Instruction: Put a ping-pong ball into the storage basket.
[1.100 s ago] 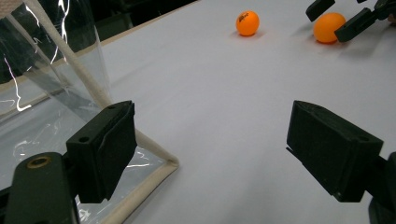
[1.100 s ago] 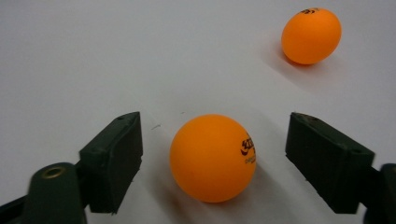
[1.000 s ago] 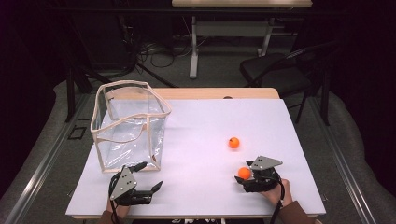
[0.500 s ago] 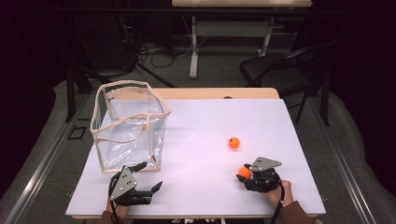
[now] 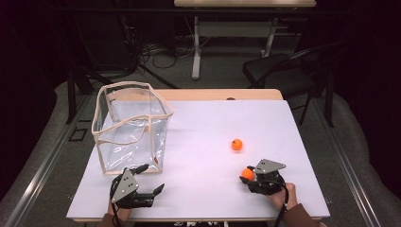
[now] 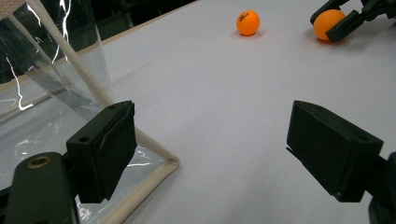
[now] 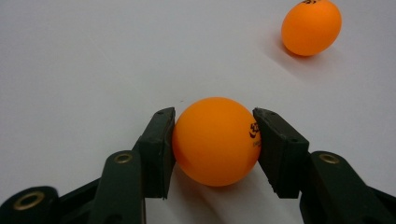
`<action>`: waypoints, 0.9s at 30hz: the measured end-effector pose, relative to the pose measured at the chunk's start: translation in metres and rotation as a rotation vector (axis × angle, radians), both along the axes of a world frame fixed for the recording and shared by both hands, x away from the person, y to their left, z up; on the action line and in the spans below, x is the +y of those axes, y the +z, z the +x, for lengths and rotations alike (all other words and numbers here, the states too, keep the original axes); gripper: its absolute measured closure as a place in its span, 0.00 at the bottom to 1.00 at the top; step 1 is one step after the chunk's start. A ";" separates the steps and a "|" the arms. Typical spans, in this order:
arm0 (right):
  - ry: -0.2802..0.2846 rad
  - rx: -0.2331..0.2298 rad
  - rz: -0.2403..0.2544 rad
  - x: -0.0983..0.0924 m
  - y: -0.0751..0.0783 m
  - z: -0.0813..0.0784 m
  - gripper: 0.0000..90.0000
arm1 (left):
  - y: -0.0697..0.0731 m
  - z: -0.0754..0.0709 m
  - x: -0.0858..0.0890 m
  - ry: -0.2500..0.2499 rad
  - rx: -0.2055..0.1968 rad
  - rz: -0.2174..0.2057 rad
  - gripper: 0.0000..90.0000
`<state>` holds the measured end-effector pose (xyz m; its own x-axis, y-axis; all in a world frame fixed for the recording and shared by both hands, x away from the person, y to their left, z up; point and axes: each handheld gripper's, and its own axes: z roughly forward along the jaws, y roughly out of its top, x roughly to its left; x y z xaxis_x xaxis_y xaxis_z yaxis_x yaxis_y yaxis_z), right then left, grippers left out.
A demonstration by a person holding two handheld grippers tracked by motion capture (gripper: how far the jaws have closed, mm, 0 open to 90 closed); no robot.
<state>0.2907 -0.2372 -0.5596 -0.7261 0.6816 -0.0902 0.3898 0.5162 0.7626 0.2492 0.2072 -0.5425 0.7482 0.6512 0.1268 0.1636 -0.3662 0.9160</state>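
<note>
In the right gripper view, an orange ball sits on the white table, and my right gripper is shut on it after just closing, a pad pressed against each side. From above, that ball lies near the front right with the right gripper around it. A second orange ball rests free a little farther back. My left gripper stands open at the front left beside a clear plastic bag, nothing between its jaws. The left gripper view shows its wide jaws and both balls.
The clear bag with a beige rim stands upright and open-topped at the table's left. The white table top stretches bare between bag and balls. A dark chair and another table's legs stand beyond the far edge.
The right gripper's jaws have closed onto the near orange ball. Both hands, the free ball and the bag stay where they were.
</note>
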 end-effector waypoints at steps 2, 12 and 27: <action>-0.007 -0.020 0.010 0.000 0.004 -0.002 0.56 | 0.000 0.000 0.000 -0.001 0.000 0.000 0.18; -0.006 -0.034 0.023 0.001 0.007 -0.003 0.56 | 0.000 0.000 0.000 -0.002 0.000 0.000 0.18; 0.011 -0.062 0.050 0.008 0.014 -0.004 0.56 | 0.000 0.000 0.000 -0.007 0.000 0.003 0.18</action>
